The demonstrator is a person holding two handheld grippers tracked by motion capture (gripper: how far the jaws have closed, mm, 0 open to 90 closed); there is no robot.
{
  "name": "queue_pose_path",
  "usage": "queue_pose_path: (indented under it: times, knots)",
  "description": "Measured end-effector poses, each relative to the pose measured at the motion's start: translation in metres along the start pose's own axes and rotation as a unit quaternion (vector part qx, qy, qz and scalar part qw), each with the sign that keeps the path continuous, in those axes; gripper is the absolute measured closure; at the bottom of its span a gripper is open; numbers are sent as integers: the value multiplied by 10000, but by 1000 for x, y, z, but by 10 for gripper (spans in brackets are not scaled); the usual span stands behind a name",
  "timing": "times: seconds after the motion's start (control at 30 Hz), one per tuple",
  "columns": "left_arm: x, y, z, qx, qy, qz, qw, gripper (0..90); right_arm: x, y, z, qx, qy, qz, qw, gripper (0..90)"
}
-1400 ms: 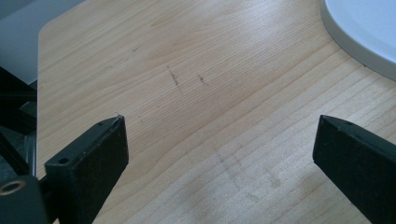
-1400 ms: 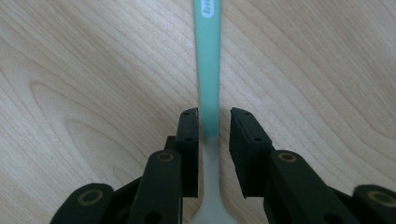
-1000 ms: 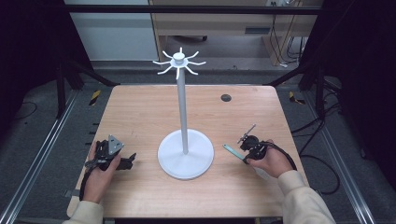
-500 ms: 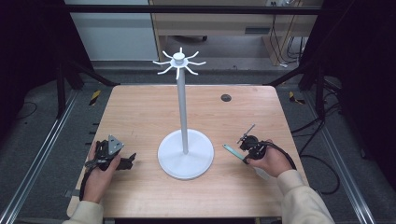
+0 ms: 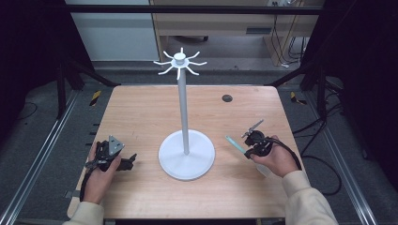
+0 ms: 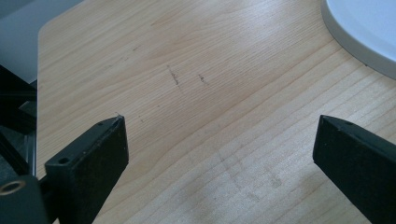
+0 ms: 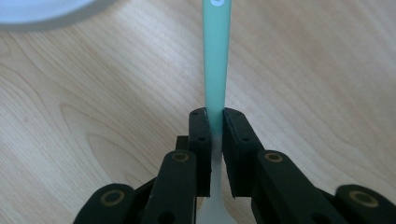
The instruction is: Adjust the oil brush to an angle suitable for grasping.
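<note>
Right gripper view, item one: right gripper (image 7: 214, 126), two black jaws pressed onto a flat teal strip (image 7: 216, 56), one piece. The strip runs forward from between the jaws over the table; a small white mark shows near its far end, and its tip is cut off by the top edge. A paler, whitish part of the same piece continues back behind the jaws.

Left gripper view, item two: left gripper (image 6: 219, 140), two black jaws spread wide, bare wood between them, nothing held. One curved white edge of the stand base (image 6: 359, 32) sits at the upper right corner.

High view, remaining items:
- Wooden table (image 5: 141, 112), one, light grain, rounded corners.
- White stand (image 5: 184, 112), one: round base near the table's middle, single upright pole, crown of short curved hooks at the top; exact hook count cannot be told.
- Dark round disc (image 5: 227, 98), one, set in the tabletop toward the far right.
- Hands, two: left hand (image 5: 99, 176) at the near left holding the left gripper beside the base; right hand (image 5: 277, 159) at the near right holding the right gripper, strip pointing toward the base but apart from it.
- Grey three-cornered plate (image 5: 114, 144), one, on the left gripper.
</note>
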State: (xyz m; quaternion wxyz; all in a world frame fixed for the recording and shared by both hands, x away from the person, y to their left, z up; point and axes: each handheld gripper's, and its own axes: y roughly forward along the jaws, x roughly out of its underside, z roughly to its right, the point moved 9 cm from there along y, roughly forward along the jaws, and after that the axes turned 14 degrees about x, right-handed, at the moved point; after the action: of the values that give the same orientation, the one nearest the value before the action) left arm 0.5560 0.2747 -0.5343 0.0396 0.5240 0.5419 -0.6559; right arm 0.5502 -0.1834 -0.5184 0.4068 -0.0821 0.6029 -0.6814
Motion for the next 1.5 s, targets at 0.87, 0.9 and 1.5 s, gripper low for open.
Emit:
queue_pose_path:
  times: [0.87, 0.9, 1.5]
  knots:
    - [1, -2, -4, -50, -108, 72, 9999, 30, -89, -72, 18, 196, 1162, 2296, 9661, 823]
    - [1, -2, -4, -53, -102, 71, 9999, 30, -91, -72, 17, 199, 1160, 2336, 9652, 824]
    - [-3, -1, -2, -24, -47, 108, 9999, 30, -94, -81, 10, 154, 1351, 2667, 9542, 823]
